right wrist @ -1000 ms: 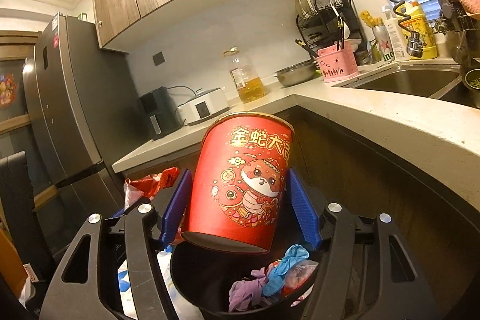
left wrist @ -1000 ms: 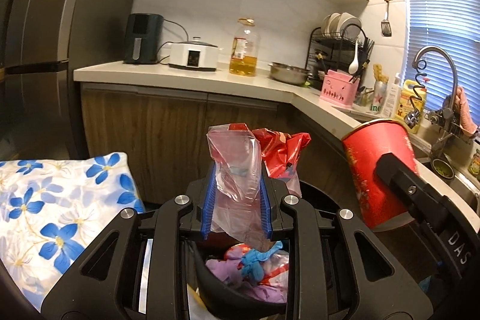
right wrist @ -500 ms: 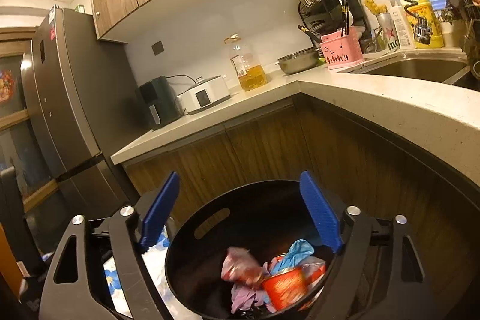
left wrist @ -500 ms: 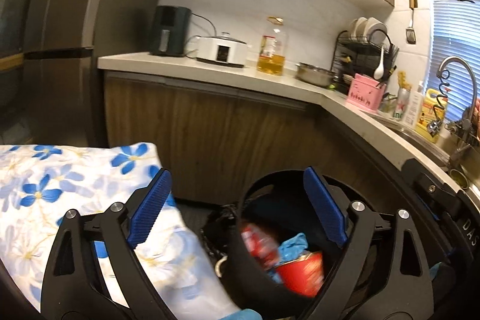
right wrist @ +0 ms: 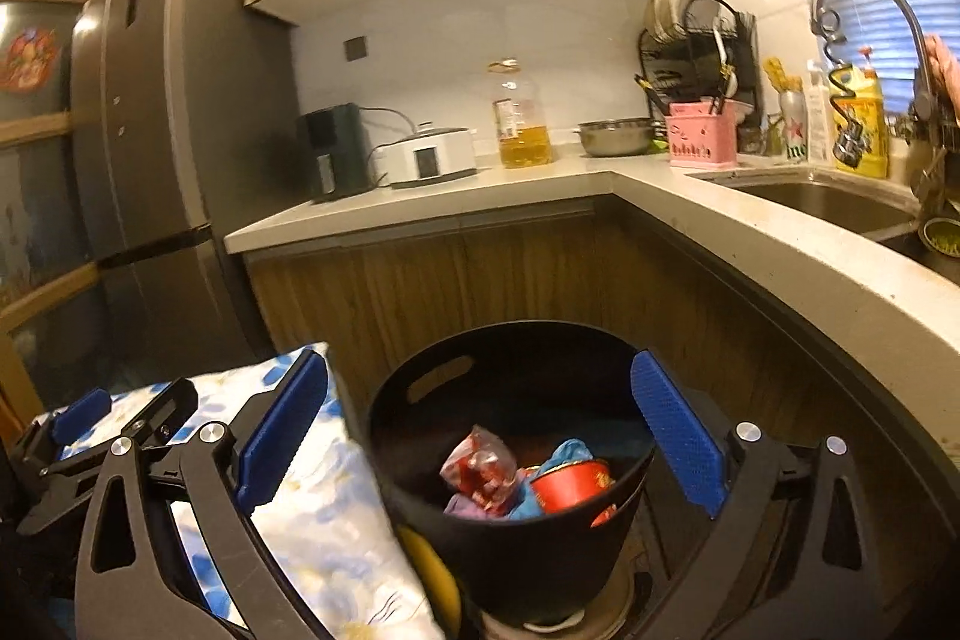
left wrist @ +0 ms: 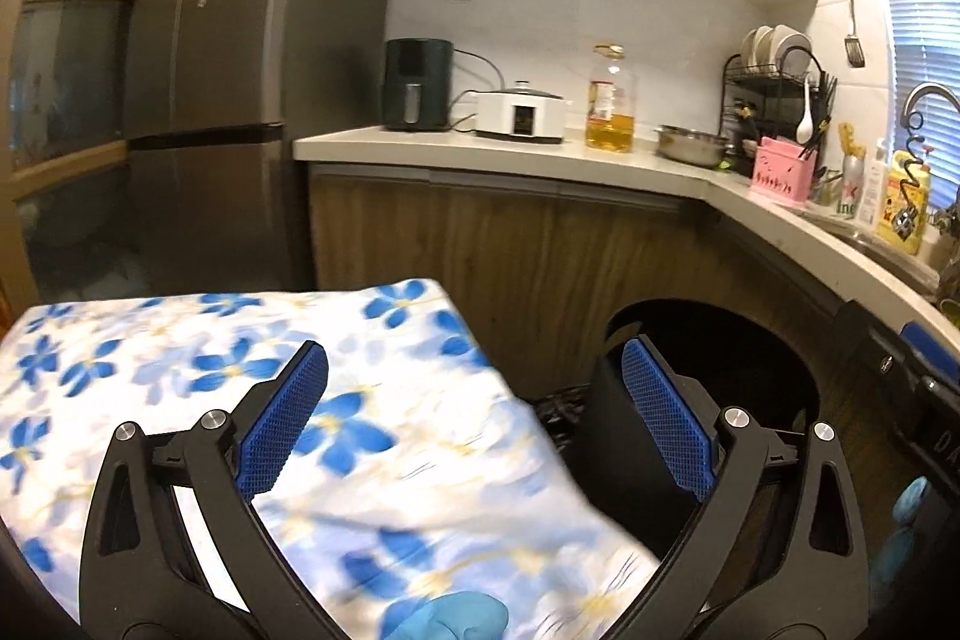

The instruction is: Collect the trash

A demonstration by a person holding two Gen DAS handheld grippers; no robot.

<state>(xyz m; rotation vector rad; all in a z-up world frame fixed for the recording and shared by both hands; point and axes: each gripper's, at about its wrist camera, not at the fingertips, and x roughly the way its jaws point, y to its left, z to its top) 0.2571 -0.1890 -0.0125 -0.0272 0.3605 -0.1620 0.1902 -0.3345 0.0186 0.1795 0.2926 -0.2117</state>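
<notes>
- Left gripper point(left wrist: 474, 412): blue-padded jaws spread wide, nothing between them. They've just been opening. It hangs over the white tablecloth with blue flower print point(left wrist: 180, 376), pointing toward the far cabinets.
- Right gripper point(right wrist: 480, 436): jaws also wide apart and empty, just been opening too. It sits above the round black plastic bin with cut-out handles point(right wrist: 516, 538).
- Trash is inside that bin: red paper cup with gold rim point(right wrist: 570, 484) lying on its side, crumpled clear-and-red plastic wrapper point(right wrist: 480, 466) just left of it, touching. Blue and purple scraps underneath; material hard to tell, could be gloves.
- Bin stands on the floor, just right of the flowered cloth, near the wooden lower cabinets point(right wrist: 480, 268).
- In the left wrist view the bin's dark rim point(left wrist: 720, 316) shows behind the right finger; contents hidden from there.
- Other gripper's black body visible at the right edge of that view.
- Far side, beige counter point(right wrist: 540, 184): black air fryer point(right wrist: 333, 154), white cooker point(right wrist: 429, 157), oil bottle point(right wrist: 522, 118), steel bowl point(right wrist: 615, 136), pink utensil caddy point(right wrist: 702, 142).
- Sink point(right wrist: 822, 202) at right; grey fridge point(right wrist: 156, 130) at left.
</notes>
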